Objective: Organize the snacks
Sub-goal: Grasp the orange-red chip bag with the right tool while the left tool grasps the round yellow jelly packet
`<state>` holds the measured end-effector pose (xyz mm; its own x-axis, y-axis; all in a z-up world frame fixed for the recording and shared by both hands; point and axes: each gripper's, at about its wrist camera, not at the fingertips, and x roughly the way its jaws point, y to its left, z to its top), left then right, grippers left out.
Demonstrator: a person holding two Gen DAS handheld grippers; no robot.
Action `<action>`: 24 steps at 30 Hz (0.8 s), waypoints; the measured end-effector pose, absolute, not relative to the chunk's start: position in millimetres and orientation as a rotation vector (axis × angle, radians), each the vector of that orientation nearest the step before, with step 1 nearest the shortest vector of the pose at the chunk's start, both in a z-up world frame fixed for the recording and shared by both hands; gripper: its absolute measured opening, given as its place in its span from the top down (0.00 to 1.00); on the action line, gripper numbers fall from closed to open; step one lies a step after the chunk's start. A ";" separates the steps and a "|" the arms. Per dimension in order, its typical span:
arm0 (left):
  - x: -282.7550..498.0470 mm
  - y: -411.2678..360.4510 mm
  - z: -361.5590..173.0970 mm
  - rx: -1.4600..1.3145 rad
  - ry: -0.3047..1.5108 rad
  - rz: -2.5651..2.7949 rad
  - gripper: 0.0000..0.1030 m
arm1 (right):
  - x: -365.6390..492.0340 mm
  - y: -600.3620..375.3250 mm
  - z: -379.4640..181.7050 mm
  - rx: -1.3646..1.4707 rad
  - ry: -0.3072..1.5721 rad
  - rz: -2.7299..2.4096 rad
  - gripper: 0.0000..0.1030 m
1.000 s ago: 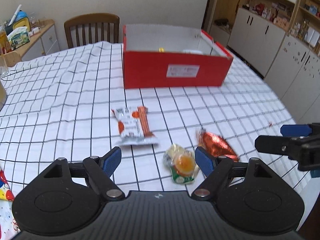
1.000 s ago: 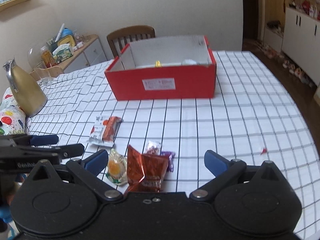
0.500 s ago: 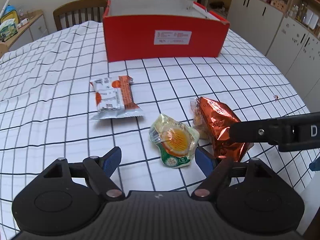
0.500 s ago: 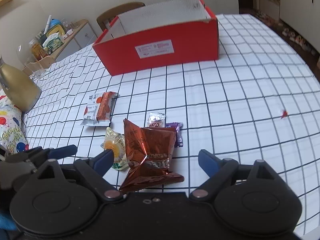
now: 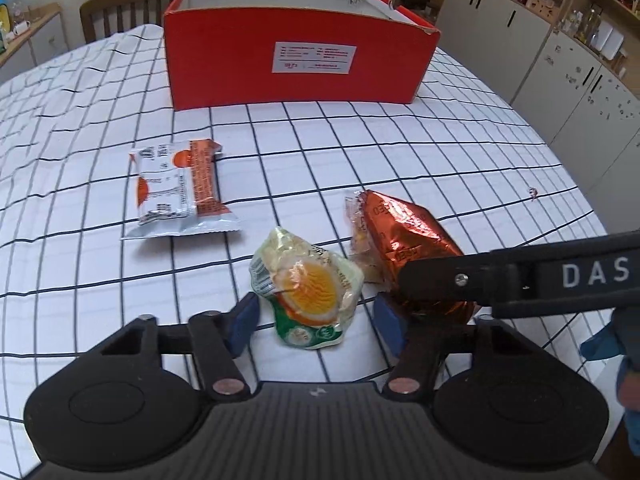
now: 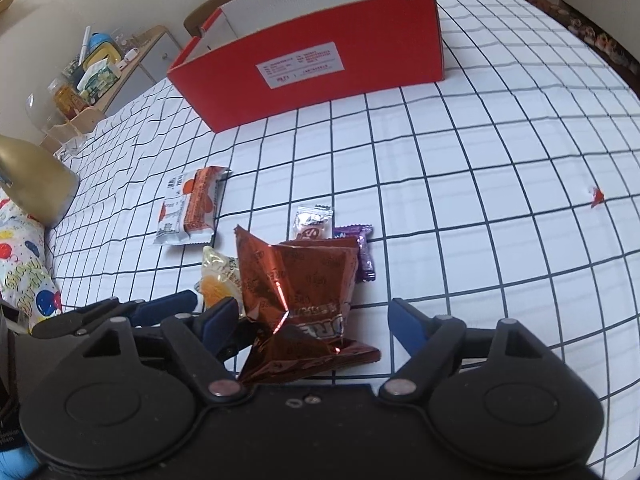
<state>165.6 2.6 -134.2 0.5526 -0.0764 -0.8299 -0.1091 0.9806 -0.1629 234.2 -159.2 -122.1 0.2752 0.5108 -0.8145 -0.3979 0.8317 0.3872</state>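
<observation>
A green and yellow packet with an orange yolk picture (image 5: 308,284) lies on the checked tablecloth between the blue pads of my left gripper (image 5: 316,324). Its jaws are closing, with gaps still showing on both sides of the packet. A crumpled red foil snack bag (image 6: 304,280) stands between the pads of my right gripper (image 6: 312,322), whose jaws are also closing. The left pad is at the bag's edge and the right pad is apart from it. The open red box (image 5: 296,60) stands farther back. A white and orange packet (image 5: 180,188) lies to the left.
A small white candy (image 6: 312,224) and a purple candy (image 6: 362,252) lie just behind the foil bag. A gold jug (image 6: 32,184) and a balloon-print bag (image 6: 24,264) stand at the left. A wooden chair (image 5: 120,12) is behind the table, and cabinets (image 5: 540,60) line the right.
Both grippers have come down and closer to the snacks, and both jaws have narrowed. The right gripper's finger now crosses in front of the foil bag in the left wrist view.
</observation>
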 end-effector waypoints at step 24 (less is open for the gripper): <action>155.7 10.0 -128.3 -0.273 1.024 0.021 0.68 | 226.6 -161.3 -118.7 0.134 1.122 0.651 0.58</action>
<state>155.7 10.0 -128.3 0.5228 -0.1096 -0.8454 -0.1449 0.9658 -0.2149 226.6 -161.3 -118.7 0.2718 0.5465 -0.7921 -0.4163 0.8089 0.4152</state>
